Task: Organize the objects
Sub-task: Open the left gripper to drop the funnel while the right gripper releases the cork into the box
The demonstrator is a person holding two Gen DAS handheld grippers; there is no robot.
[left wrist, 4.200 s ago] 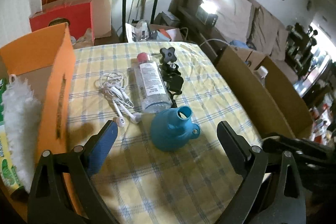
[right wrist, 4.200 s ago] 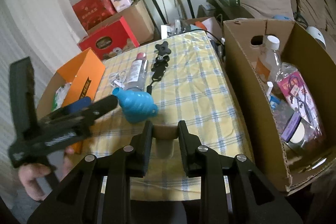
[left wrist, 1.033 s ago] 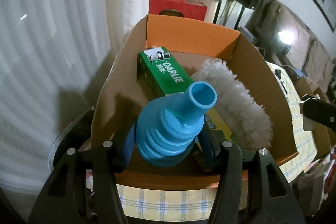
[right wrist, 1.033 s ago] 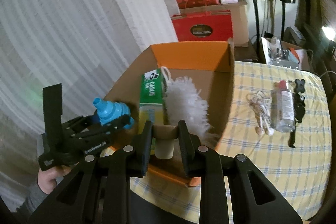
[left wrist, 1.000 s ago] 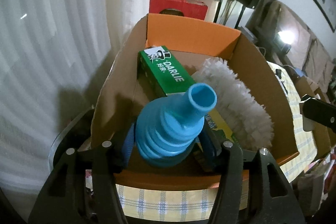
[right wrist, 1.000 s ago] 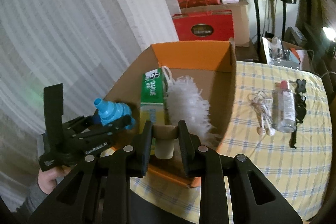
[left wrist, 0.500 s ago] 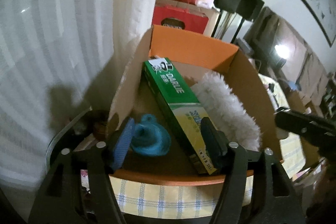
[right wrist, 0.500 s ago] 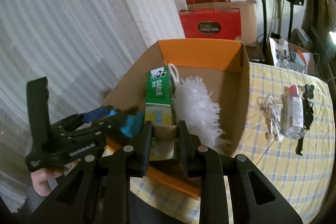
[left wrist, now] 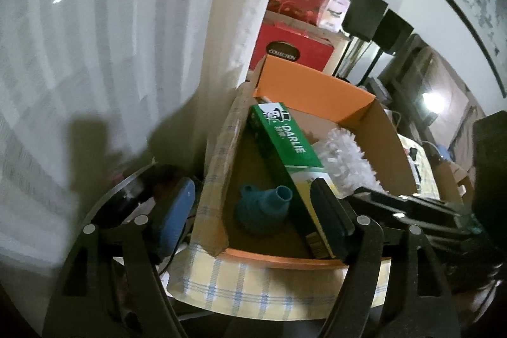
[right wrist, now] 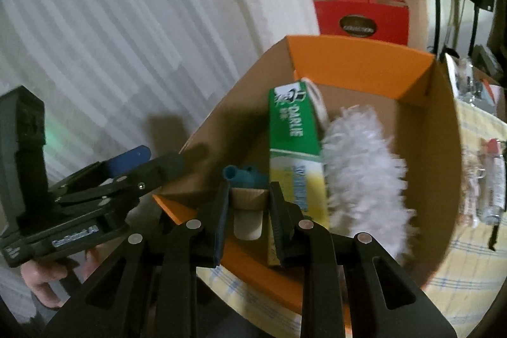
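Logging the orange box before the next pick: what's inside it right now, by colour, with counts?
Blue: 1, the funnel-shaped item
Green: 1, the Darlie carton
White: 1, the fluffy duster
Total: 3 visible inside the orange box; anything beneath them is hidden.

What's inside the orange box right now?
Inside the orange box: a blue funnel on the floor, a green Darlie carton leaning diagonally, and a white fluffy duster. Whatever lies beneath the carton and duster is covered.
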